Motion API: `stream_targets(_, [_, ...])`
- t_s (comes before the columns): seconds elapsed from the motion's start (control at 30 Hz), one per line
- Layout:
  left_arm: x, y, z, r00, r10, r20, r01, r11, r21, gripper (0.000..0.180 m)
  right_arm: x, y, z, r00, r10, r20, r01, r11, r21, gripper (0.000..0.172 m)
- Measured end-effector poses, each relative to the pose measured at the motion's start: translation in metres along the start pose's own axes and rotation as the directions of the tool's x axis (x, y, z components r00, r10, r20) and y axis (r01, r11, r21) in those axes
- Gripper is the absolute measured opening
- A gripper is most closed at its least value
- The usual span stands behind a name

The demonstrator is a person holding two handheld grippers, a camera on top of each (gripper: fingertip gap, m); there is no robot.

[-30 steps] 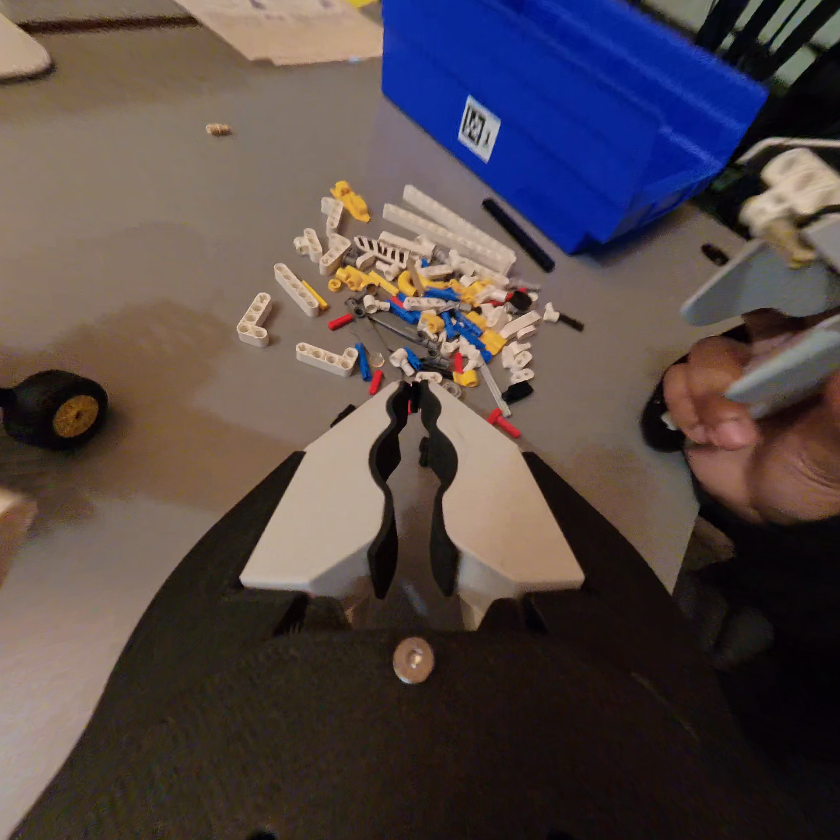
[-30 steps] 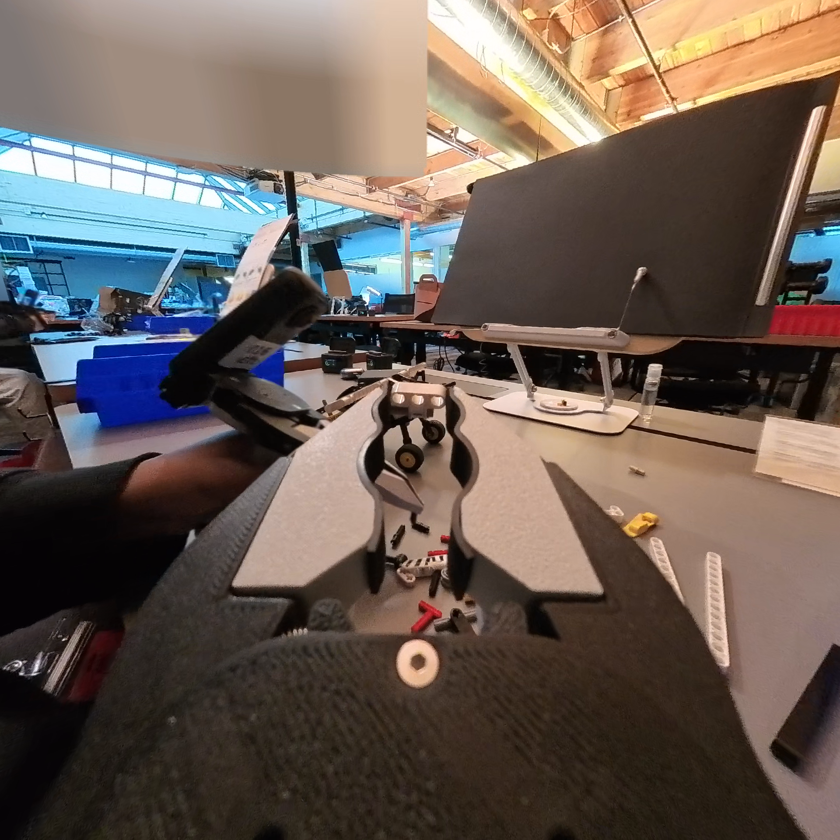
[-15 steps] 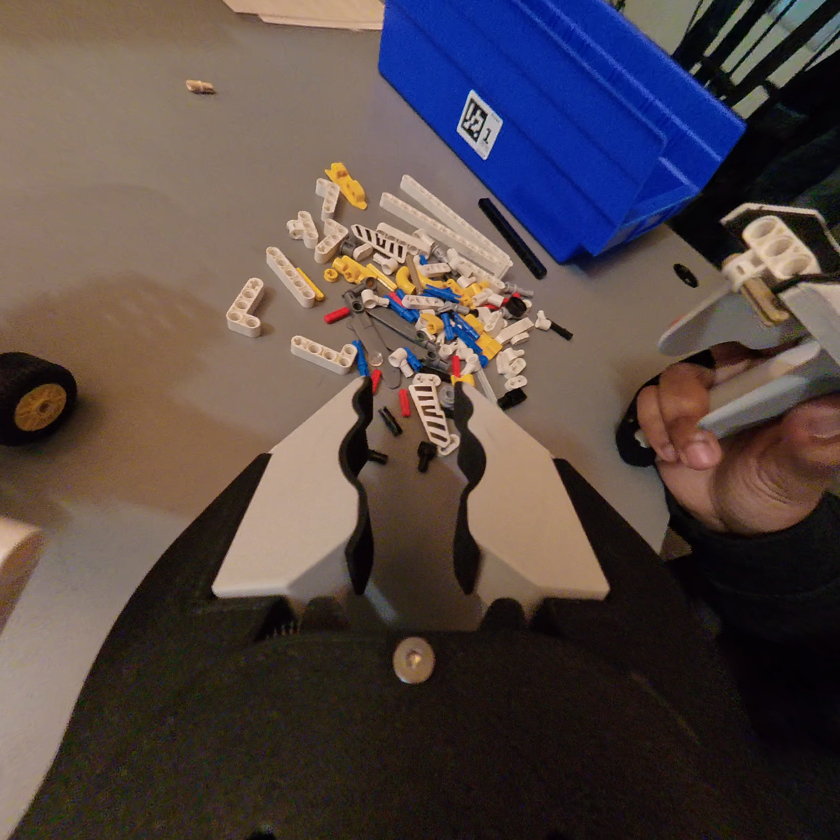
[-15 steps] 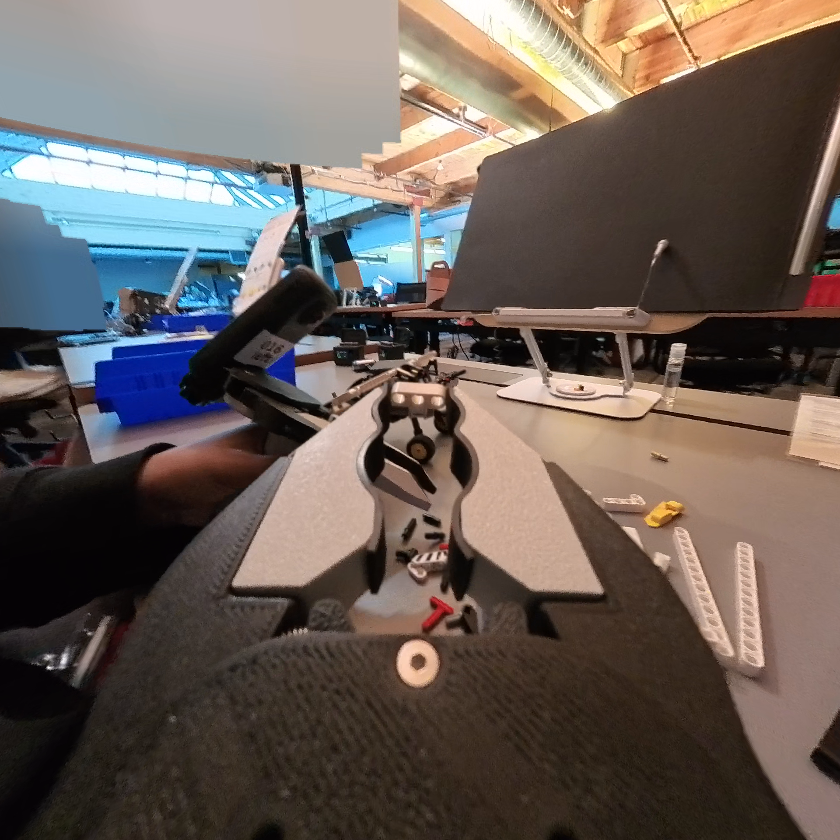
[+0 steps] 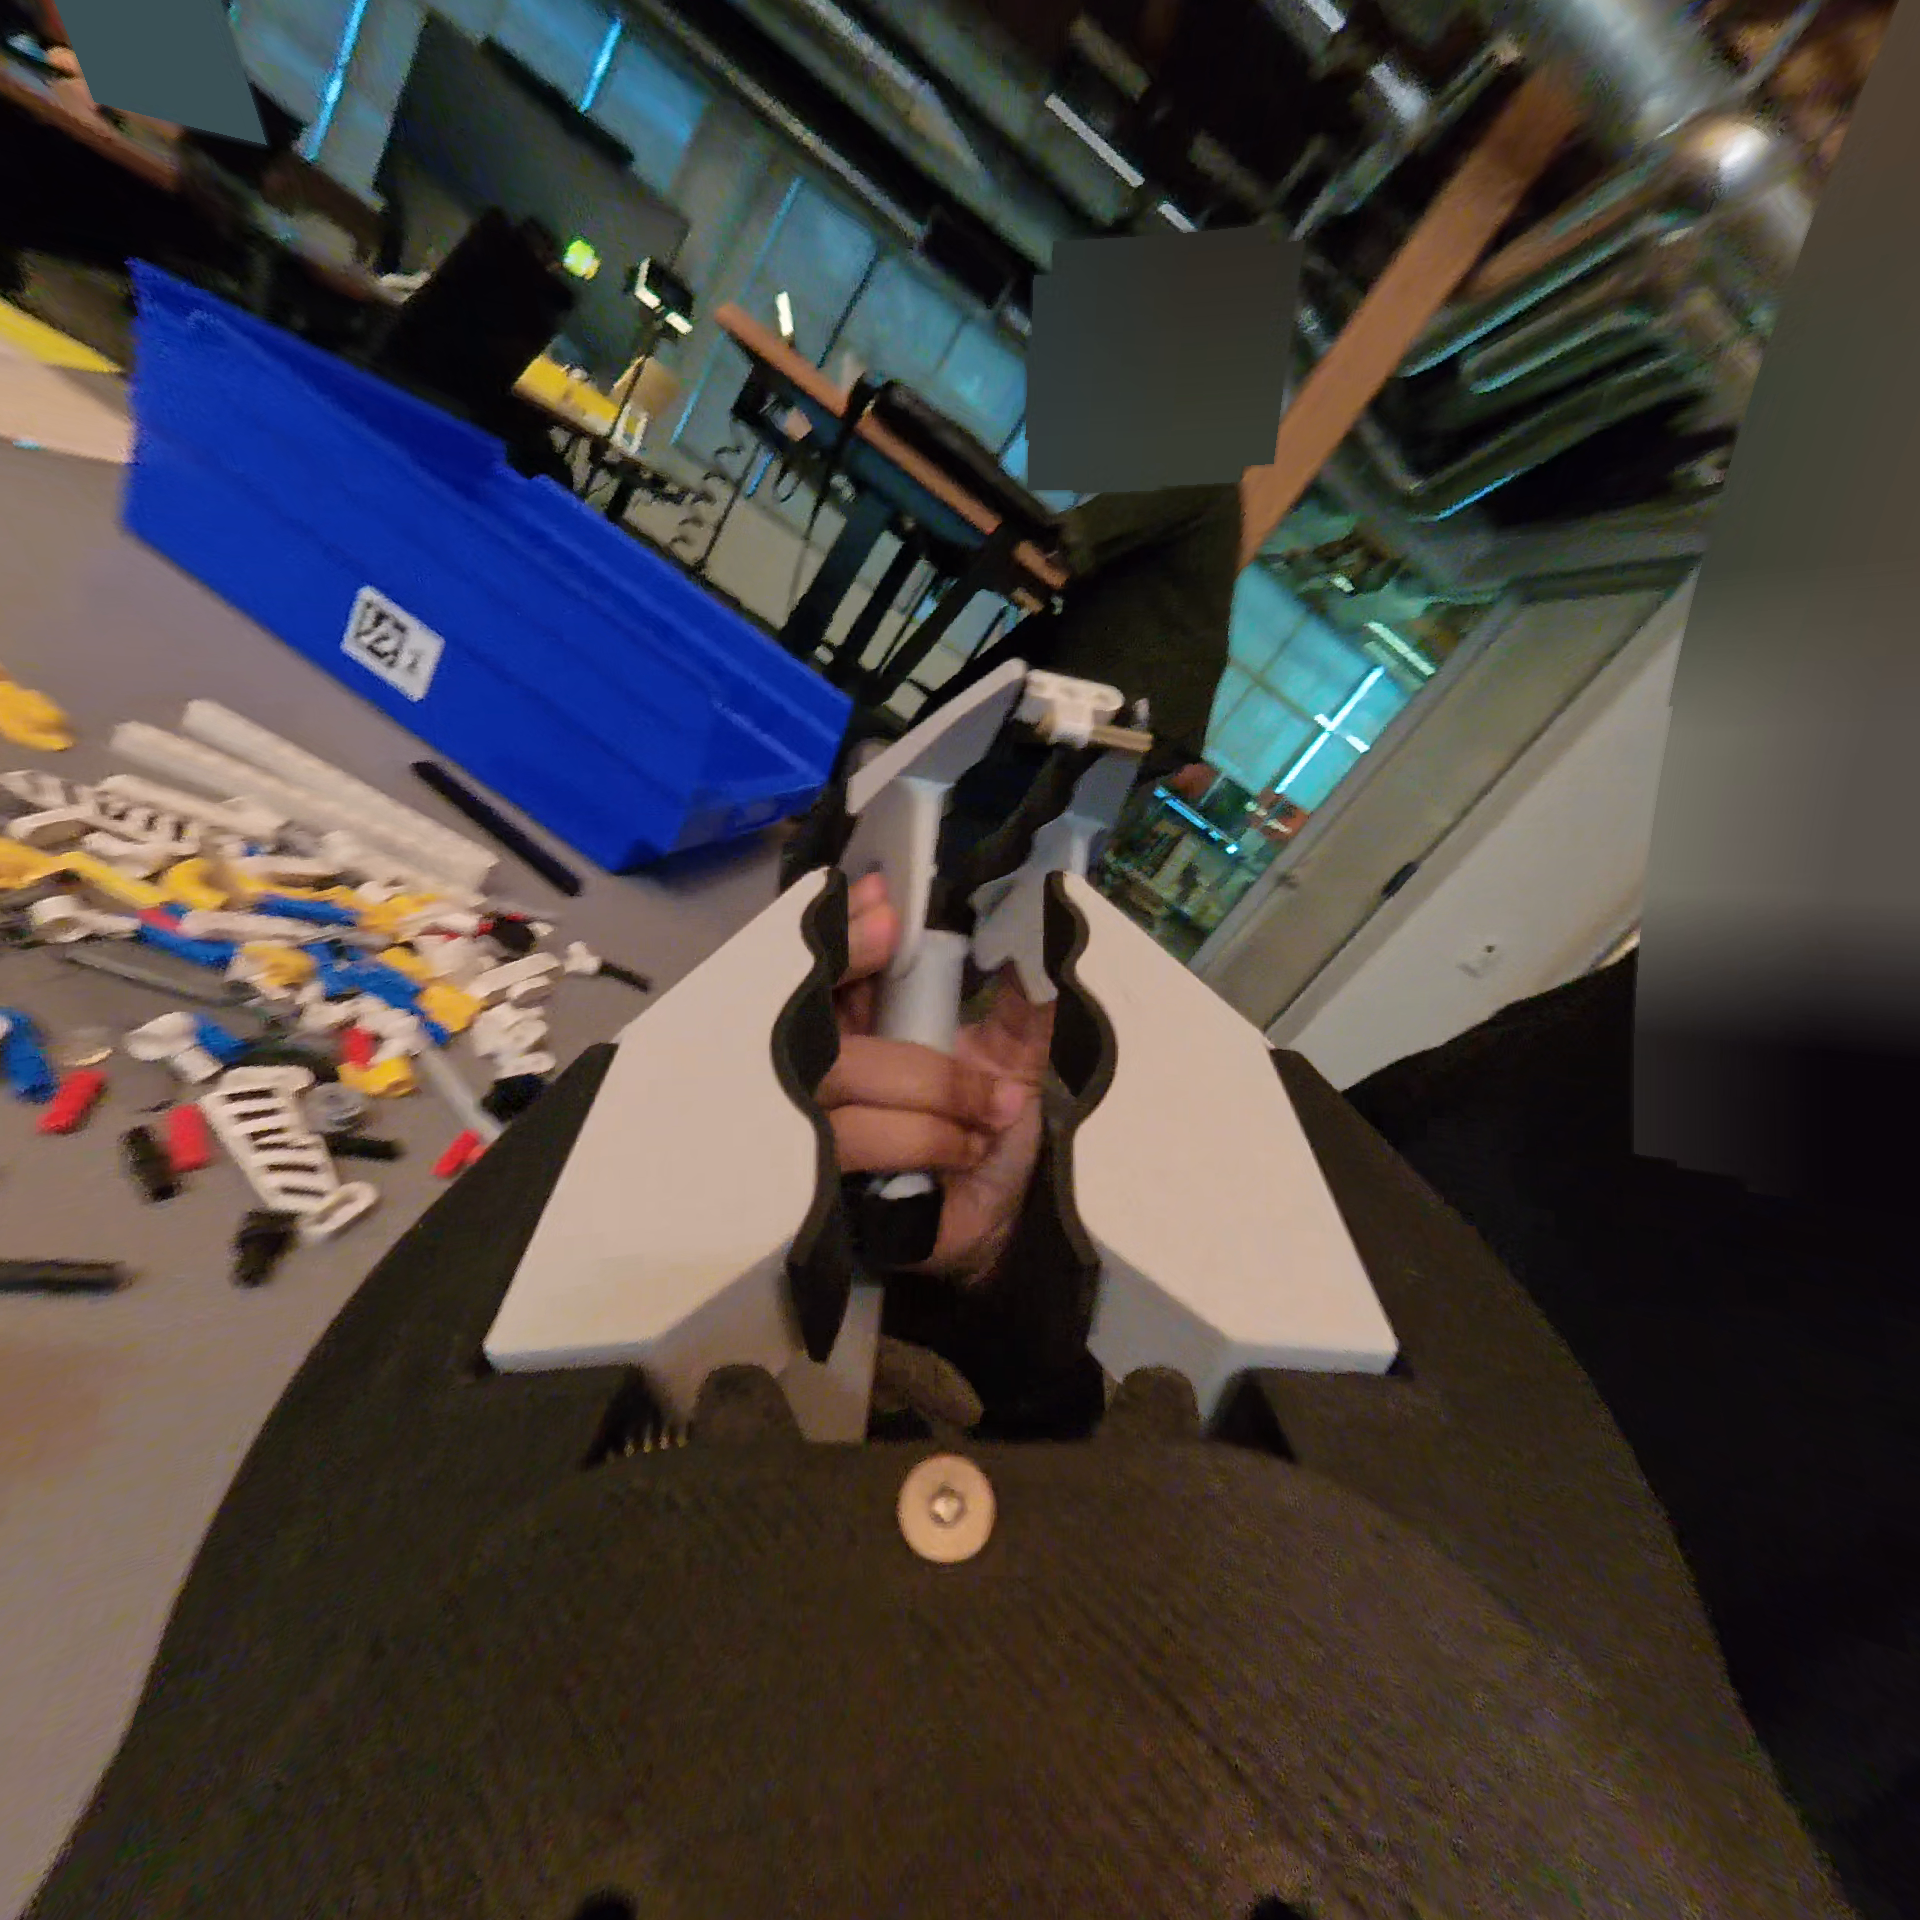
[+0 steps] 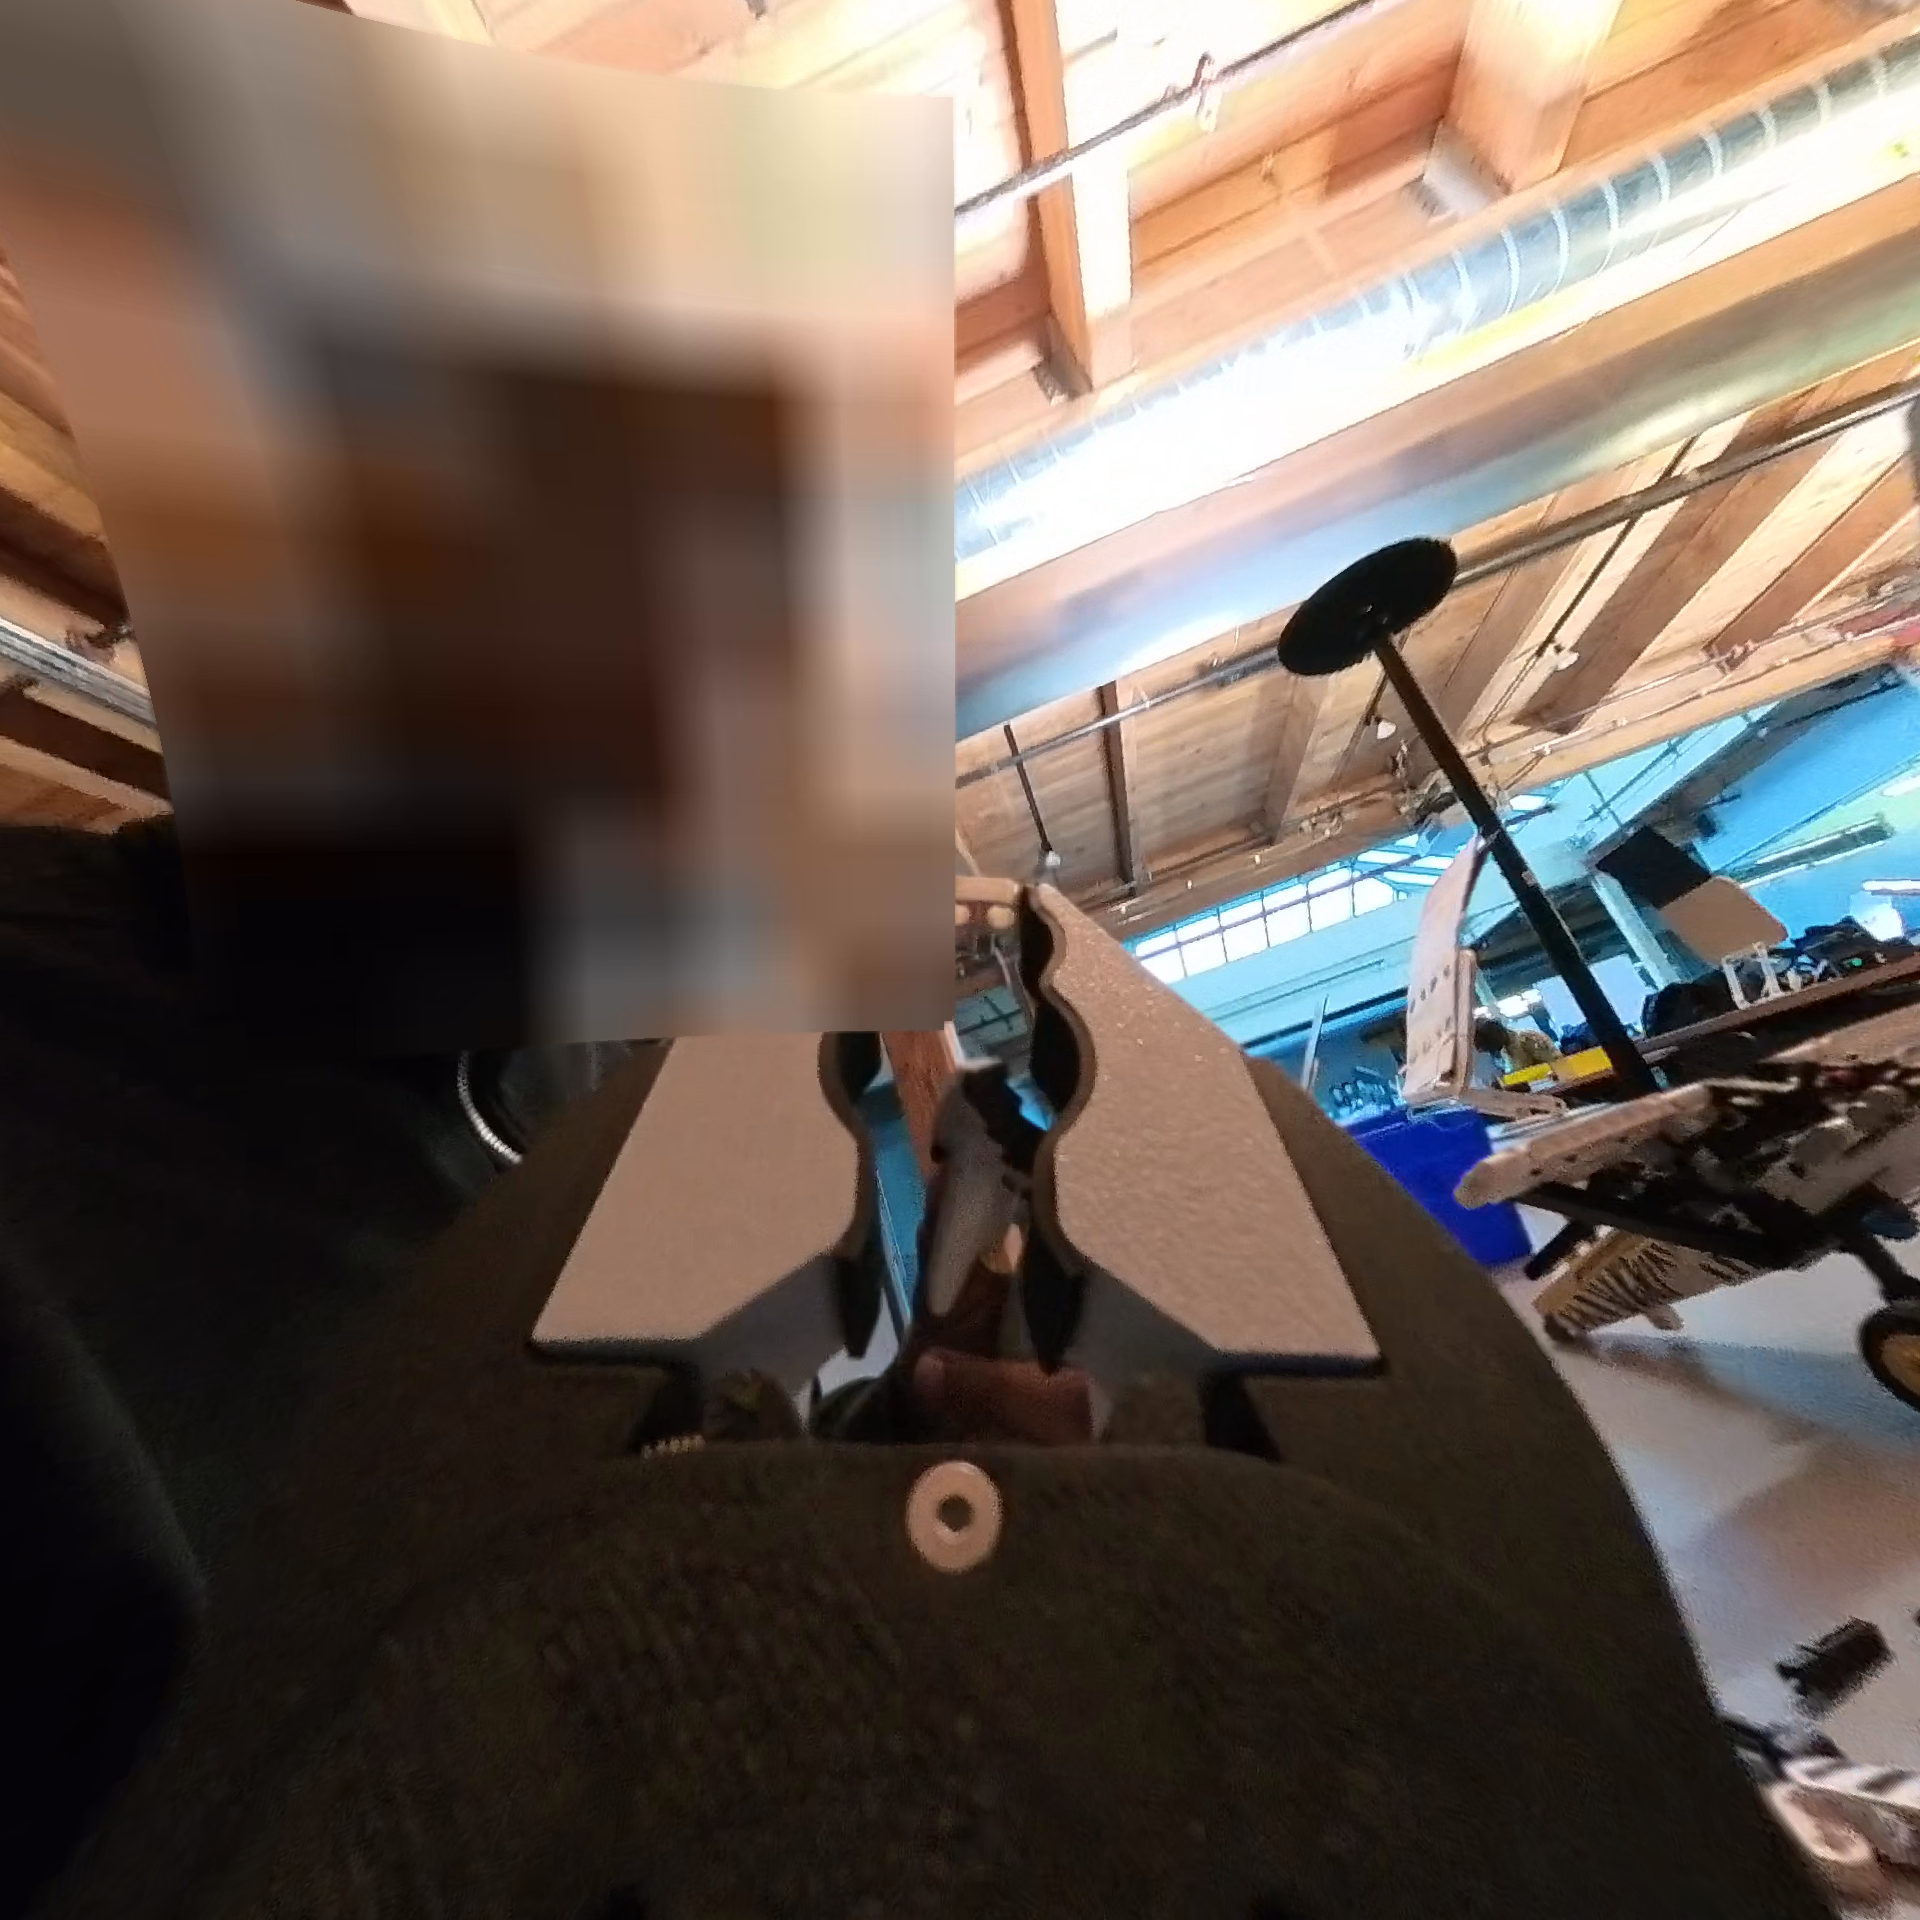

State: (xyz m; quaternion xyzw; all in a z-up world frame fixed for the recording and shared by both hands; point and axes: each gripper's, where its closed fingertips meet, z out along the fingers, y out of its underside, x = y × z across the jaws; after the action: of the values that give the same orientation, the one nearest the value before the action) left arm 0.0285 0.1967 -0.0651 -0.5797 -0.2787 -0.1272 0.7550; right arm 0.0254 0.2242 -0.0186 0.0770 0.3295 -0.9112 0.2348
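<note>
— Jaws of the left gripper (image 5: 940, 883)?
— Parted, holding nothing; plastic bricks (image 5: 260, 966) lie scattered to its left on the smooth grey tabletop (image 5: 156, 1403).
— The right gripper (image 5: 1060, 717)?
— Clamped on a small white holed brick (image 5: 1070, 704).

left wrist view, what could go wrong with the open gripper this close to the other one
1. The left gripper is open and points straight at the right gripper and the hand holding it. They could collide.
2. The small white piece sits only at the right gripper's tips. A knock might drop it into the loose pile.
</note>
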Motion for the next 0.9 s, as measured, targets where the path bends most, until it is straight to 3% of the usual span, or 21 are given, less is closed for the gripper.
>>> stream_targets(0.17, [0.025,-0.003,0.011,0.997,0.064,-0.045,-0.063,0.998,0.015,0.036,-0.001,0.004,0.002,1.0,0.009,0.006,-0.008,1.0,-0.015,0.021])
stream_targets(0.53, [0.036,-0.002,0.017,0.98,0.196,0.019,-0.196,0.98,0.028,0.035,-0.004,0.021,0.009,1.0,0.0,0.017,0.001,0.996,-0.087,0.022])
stream_targets(0.9, [0.031,-0.008,0.012,0.975,0.214,0.057,-0.217,0.974,0.065,0.031,0.0,0.029,0.011,1.0,-0.014,-0.008,0.012,0.991,-0.131,0.021])
